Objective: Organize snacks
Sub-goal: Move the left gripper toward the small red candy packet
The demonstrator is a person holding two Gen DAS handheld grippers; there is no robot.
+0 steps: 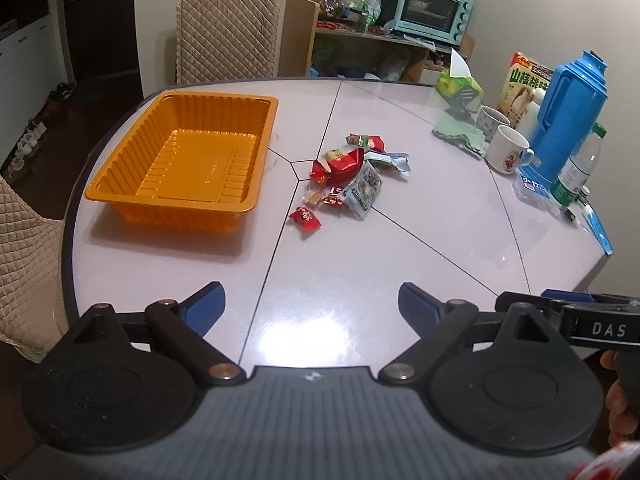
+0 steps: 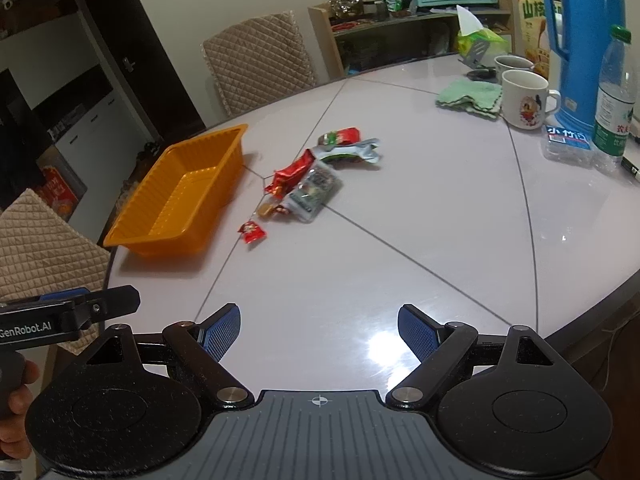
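Observation:
An empty orange plastic tray (image 1: 120,184) (image 2: 136,216) sits on the left part of the round white table (image 1: 360,280). A loose pile of wrapped snacks (image 1: 352,168) (image 2: 316,176) lies near the table's middle, to the right of the tray. One small red candy (image 1: 305,218) (image 2: 252,232) lies apart at the pile's near side. My left gripper (image 1: 312,304) hovers open over the near table, nothing between its blue pads. My right gripper (image 2: 319,330) is likewise open and empty, well short of the pile. Each gripper shows at the edge of the other's view.
At the right stand a blue thermos (image 1: 568,112), two white mugs (image 1: 508,148), a water bottle (image 1: 580,164), a green cloth (image 1: 460,132), a tissue pack (image 1: 460,84) and a snack box (image 1: 524,80). Quilted chairs (image 1: 228,32) ring the table. A shelf with a toaster oven (image 1: 432,8) stands behind.

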